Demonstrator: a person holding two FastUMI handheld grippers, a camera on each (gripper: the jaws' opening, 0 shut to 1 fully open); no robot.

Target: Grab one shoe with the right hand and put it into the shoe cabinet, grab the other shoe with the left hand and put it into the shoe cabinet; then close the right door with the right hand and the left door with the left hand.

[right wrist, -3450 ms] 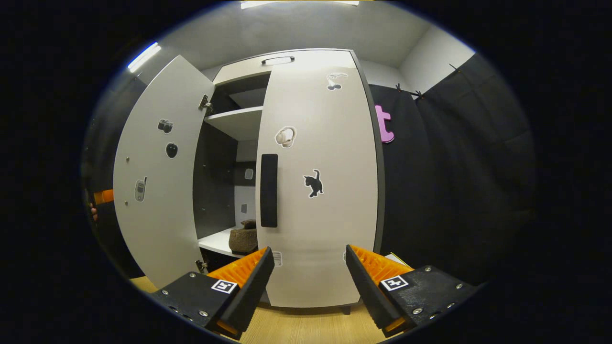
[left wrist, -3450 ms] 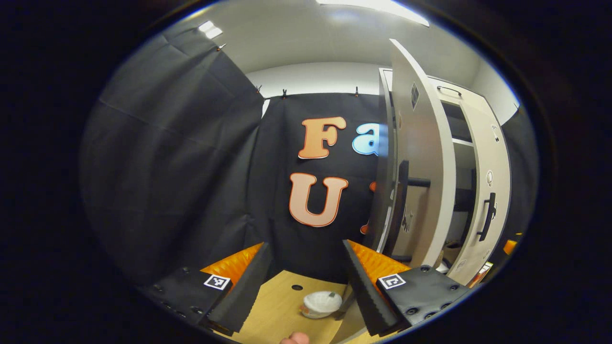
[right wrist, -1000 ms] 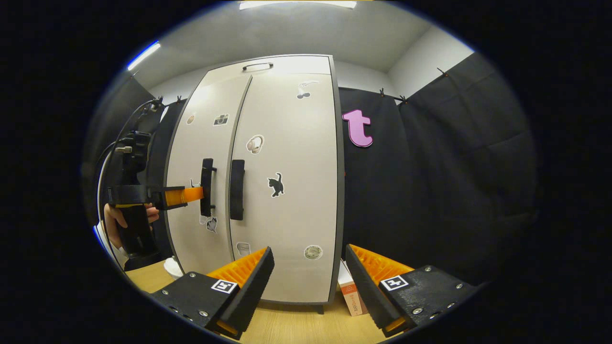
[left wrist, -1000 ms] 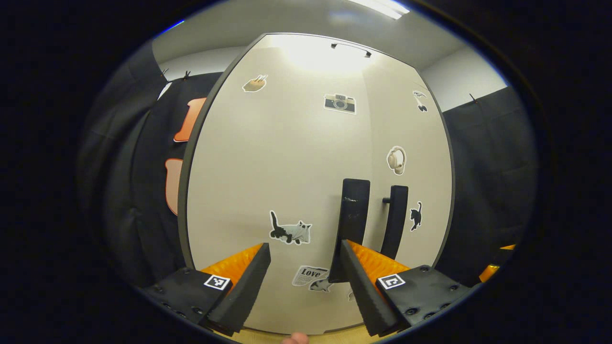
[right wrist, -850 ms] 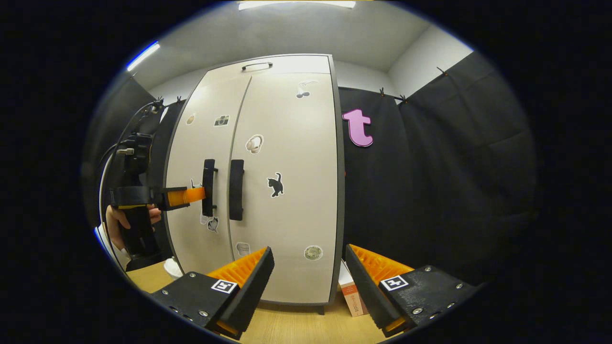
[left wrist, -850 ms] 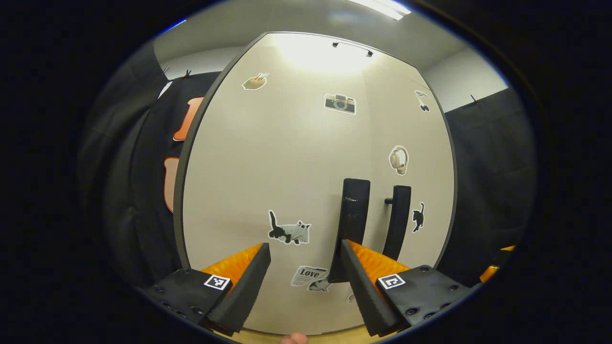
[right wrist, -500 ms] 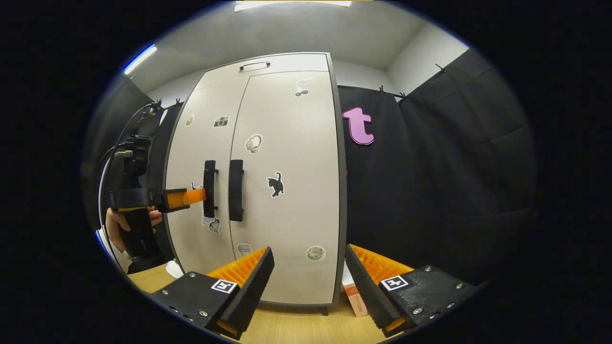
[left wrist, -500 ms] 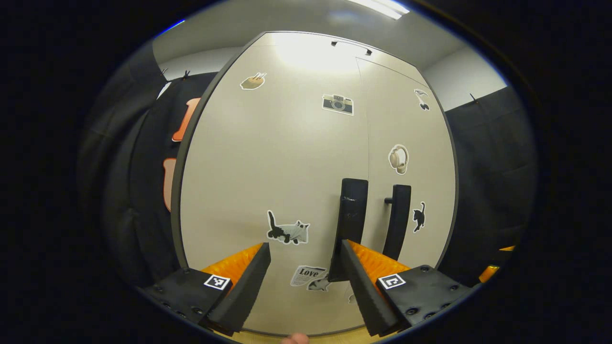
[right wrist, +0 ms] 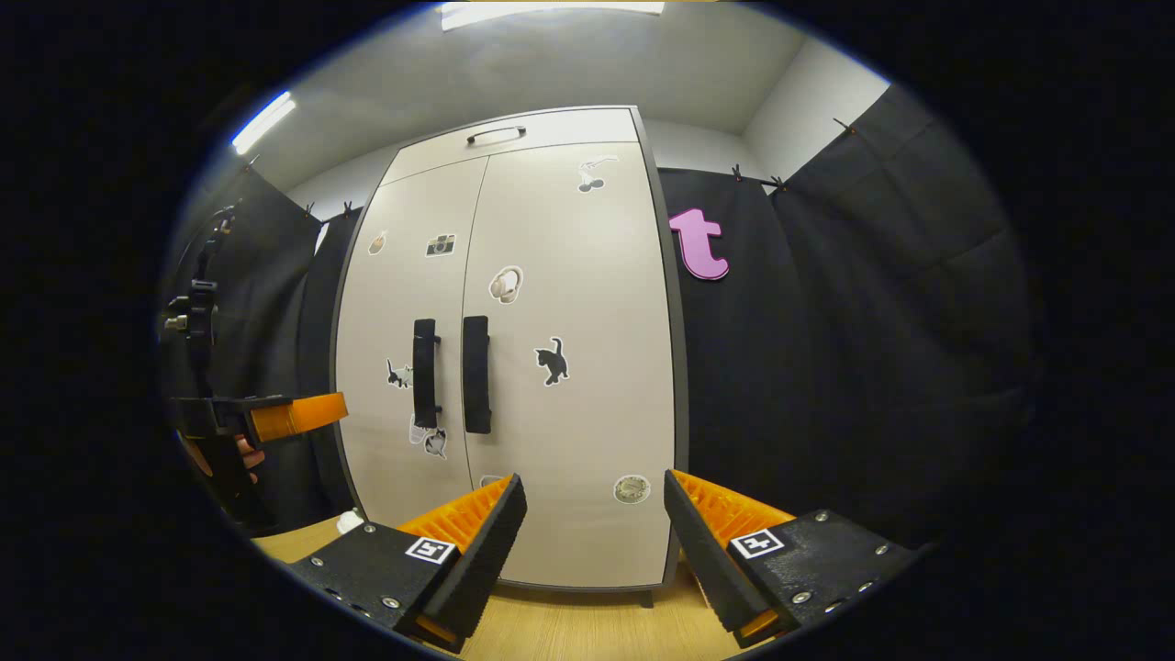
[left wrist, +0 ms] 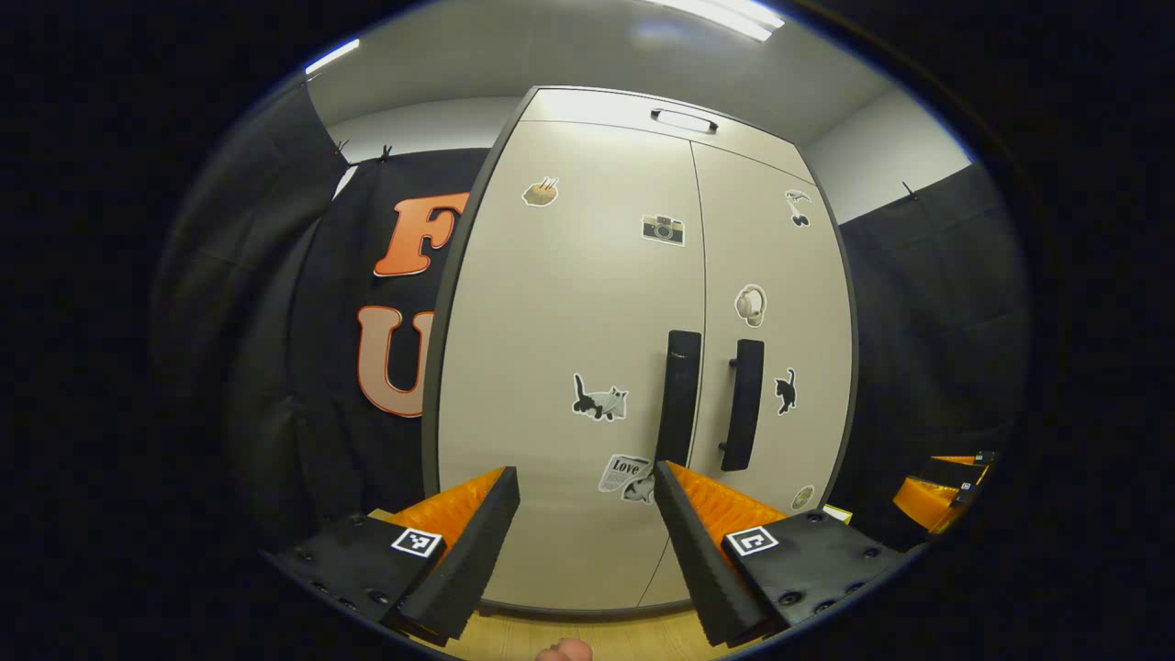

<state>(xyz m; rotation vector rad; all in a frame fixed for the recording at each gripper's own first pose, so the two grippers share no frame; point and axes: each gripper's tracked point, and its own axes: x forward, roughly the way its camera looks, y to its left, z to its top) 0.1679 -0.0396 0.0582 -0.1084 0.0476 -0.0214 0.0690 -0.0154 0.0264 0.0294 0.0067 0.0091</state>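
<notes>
Right gripper view, surface: wooden table [right wrist: 560, 629] under shoe cabinet [right wrist: 587, 441].
Room: black cloth walls beside cabinet, ceiling lights above.
Cabinet: pale, stickered; left door [left wrist: 569, 303] and right door [left wrist: 776, 266] both closed, black handles side by side.
Left gripper [left wrist: 587, 537]: released, facing cabinet, apart.
Right gripper [right wrist: 595, 542]: released, before cabinet.

Interior of the pale two-door shoe cabinet [right wrist: 569, 367] is hidden behind both flush doors; the shoes inside cannot be seen. A small white object [right wrist: 349, 521] on the wooden floor at the cabinet's left foot is cut off and too small to identify. The left gripper [right wrist: 298, 415], held off to the side in the right gripper view, is partly cropped at the edge; its jaw gap cannot be judged there. Sticker details [left wrist: 627, 470] are too fine to be made out.
</notes>
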